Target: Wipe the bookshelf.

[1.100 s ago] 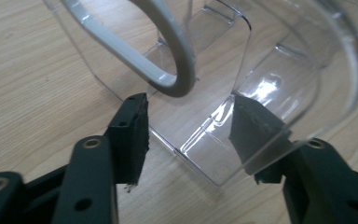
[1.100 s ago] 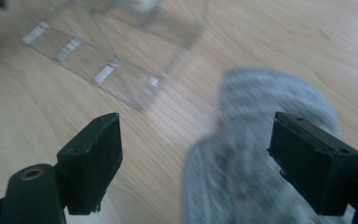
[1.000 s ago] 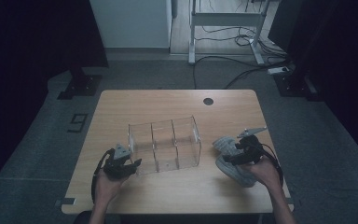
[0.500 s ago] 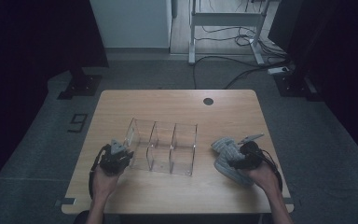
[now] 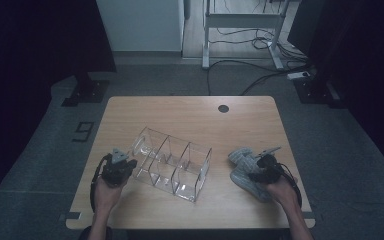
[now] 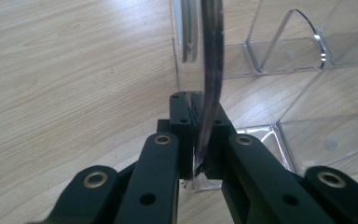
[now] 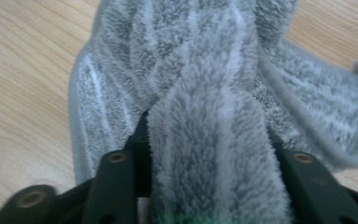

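Observation:
A clear acrylic organizer [image 5: 172,167] with three compartments lies askew on the wooden table [image 5: 180,115]. My left gripper [image 5: 125,167] is at its left end; its jaws have just closed further and are shut on a thin clear wall [image 6: 213,70], seen edge-on between the pads of the left gripper [image 6: 198,135]. A grey fluffy cloth [image 5: 242,165] lies crumpled at the table's right. My right gripper [image 5: 252,172] sits down on it; its jaws have just been closing, and a thick fold of the cloth [image 7: 205,93] is squeezed between the jaws of the right gripper [image 7: 209,140].
A round dark cable hole [image 5: 223,108] sits near the table's far edge. Behind the table are a metal desk frame [image 5: 240,30] and cables on the grey floor. The near table edge runs just in front of both hands.
The organizer has swung round from square to a slanted lie, with the left gripper at its left end. The right gripper has sunk onto the cloth and its jaws have narrowed.

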A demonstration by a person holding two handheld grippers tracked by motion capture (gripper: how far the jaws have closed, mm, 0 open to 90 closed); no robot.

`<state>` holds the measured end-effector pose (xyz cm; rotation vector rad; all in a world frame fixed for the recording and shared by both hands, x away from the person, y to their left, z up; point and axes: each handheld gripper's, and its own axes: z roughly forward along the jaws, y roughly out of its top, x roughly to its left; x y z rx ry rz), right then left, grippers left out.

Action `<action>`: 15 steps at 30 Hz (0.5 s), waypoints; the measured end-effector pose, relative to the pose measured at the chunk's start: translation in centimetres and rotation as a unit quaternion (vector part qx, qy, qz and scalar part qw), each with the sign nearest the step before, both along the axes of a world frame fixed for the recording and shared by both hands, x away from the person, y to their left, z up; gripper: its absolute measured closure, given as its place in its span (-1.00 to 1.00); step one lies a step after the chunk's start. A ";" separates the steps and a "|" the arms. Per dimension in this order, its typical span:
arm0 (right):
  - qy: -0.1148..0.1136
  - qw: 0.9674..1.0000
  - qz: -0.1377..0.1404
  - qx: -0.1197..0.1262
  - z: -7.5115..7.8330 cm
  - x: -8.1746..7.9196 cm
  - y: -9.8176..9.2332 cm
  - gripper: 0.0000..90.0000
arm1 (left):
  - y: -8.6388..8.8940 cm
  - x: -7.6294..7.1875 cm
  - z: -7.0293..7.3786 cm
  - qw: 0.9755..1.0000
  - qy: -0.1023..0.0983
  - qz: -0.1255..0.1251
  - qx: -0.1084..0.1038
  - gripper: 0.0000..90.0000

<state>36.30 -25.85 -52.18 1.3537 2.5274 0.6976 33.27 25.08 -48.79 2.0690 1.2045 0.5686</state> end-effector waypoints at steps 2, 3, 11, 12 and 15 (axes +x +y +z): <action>-0.001 1.000 0.001 -0.003 0.1 0.0 0.1 0.38 | 0.3 0.1 0.0 1.000 0.004 -0.003 -0.009 0.93; -0.002 1.000 0.003 -0.005 0.1 -0.1 0.2 0.41 | 0.4 0.2 0.0 1.000 0.003 -0.003 -0.011 0.93; -0.038 0.999 0.003 0.018 1.9 -0.9 0.1 0.45 | 0.5 0.3 -0.1 1.000 0.003 -0.005 -0.018 0.93; -0.040 0.999 0.003 0.025 2.1 -1.1 0.2 0.45 | 0.5 0.3 -0.1 1.000 0.003 -0.004 -0.019 0.93; -0.047 0.997 0.010 0.066 3.3 -1.5 0.5 0.45 | 0.6 0.4 -0.1 1.000 0.003 -0.005 -0.021 0.92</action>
